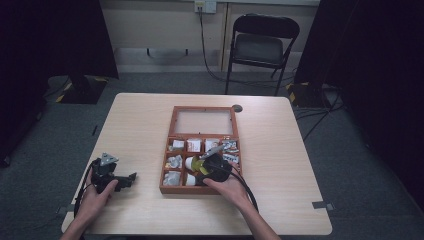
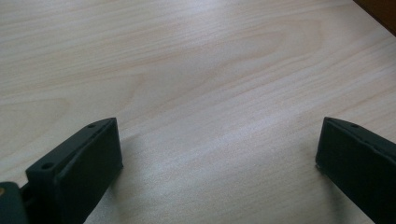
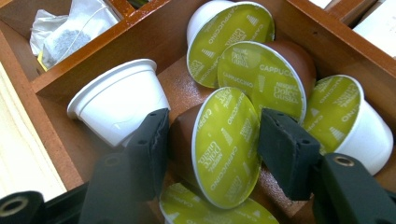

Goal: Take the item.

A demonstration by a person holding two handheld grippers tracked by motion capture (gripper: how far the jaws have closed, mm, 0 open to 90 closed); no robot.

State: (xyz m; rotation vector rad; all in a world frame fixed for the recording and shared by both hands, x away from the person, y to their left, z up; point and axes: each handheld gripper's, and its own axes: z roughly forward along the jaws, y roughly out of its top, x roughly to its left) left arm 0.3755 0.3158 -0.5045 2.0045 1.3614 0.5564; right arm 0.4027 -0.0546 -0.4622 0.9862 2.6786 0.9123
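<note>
A wooden compartment box stands mid-table with its glass lid laid open at the back. My right gripper reaches into its front middle compartment. There, in the right gripper view, my right gripper has its jaws against both sides of a brown coffee capsule with a green foil top, held on edge. More green-topped capsules lie behind it, and a white capsule lies to its left. My left gripper rests open on the bare table, with nothing between the jaws of the left gripper.
Tea bags and small packets fill other compartments of the box. A folding chair stands beyond the table's far edge. Dark curtains hang on both sides. The tabletop left of the box is bare wood.
</note>
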